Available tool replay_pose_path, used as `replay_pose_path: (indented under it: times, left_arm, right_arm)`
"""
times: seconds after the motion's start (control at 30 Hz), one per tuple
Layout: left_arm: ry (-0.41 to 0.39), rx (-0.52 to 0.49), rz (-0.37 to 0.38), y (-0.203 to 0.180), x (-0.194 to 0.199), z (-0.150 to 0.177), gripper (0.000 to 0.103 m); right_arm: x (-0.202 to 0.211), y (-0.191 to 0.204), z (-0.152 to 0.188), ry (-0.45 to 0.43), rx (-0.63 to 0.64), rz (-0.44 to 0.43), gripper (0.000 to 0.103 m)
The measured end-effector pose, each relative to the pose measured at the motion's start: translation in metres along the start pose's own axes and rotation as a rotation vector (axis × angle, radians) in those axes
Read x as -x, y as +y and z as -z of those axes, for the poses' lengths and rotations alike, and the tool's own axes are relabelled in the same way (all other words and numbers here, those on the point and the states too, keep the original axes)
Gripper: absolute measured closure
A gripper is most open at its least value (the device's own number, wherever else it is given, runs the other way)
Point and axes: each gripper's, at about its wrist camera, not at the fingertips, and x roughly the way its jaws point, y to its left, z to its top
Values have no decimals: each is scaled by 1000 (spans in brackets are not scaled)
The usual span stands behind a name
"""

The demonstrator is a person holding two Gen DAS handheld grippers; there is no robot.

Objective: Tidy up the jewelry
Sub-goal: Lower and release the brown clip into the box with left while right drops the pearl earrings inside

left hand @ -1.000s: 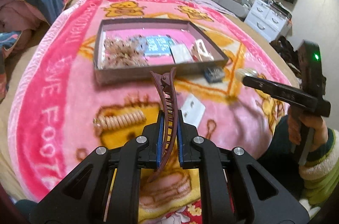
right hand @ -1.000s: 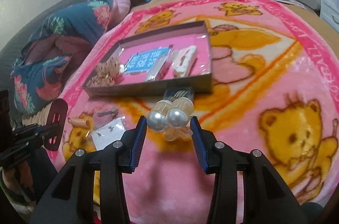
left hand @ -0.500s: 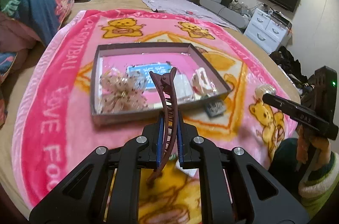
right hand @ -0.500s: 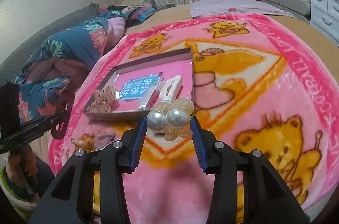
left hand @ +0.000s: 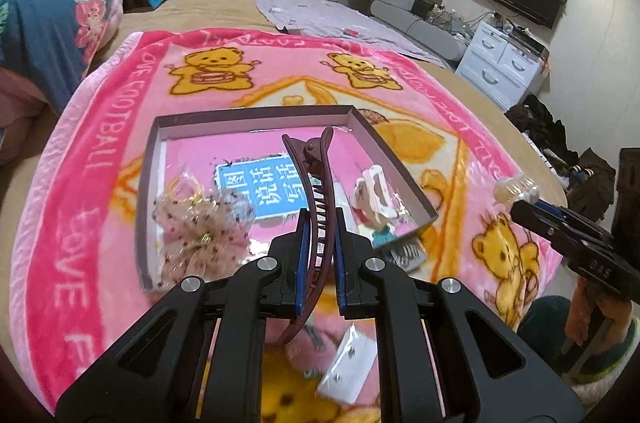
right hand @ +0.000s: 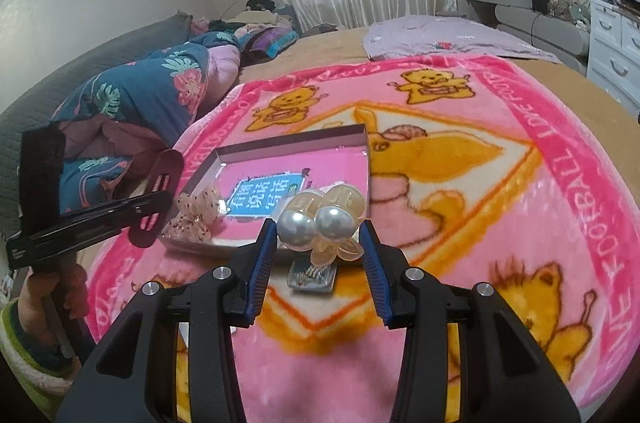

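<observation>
Two handheld grippers carry hair accessories above a shallow box on a pink bear-print blanket.

The left gripper (left hand: 319, 243), jaws nearly together, clamps a long maroon hair clip (left hand: 312, 191) that stands upright over the near wall of the box (left hand: 362, 127). The right gripper (right hand: 318, 243), jaws partly apart, pinches a pearl hair clip (right hand: 320, 223) above the blanket (right hand: 520, 223), just short of the box's near-right corner. Inside, a lace bow (left hand: 200, 223) fills the left side, a blue card (left hand: 264, 191) the middle, a white clip (left hand: 372, 195) the right wall; the far strip is bare. A small packet (left hand: 348, 367) and comb (right hand: 312, 277) lie outside on the blanket.
</observation>
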Motion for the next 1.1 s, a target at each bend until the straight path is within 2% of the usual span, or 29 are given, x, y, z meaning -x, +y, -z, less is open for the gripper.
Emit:
replay_pose_path:
  times: [0.33,0.57,0.83,1.1]
  left_arm:
    - [27,6,10,5,-34,-15,98]
    - [58,26,14,18,-57,-14,98]
    - [105,24,16,22,-77,-5,98]
    - [122,29,0,26,-84,-1,98]
  right_arm:
    - [-13,11,-26,-30,40,-2,62]
    - [-35,20,-44,-29,71,-2,62]
    - [-75,23,-58,11,69,-6,62]
    - [-126,15,-68,79,83,34,62]
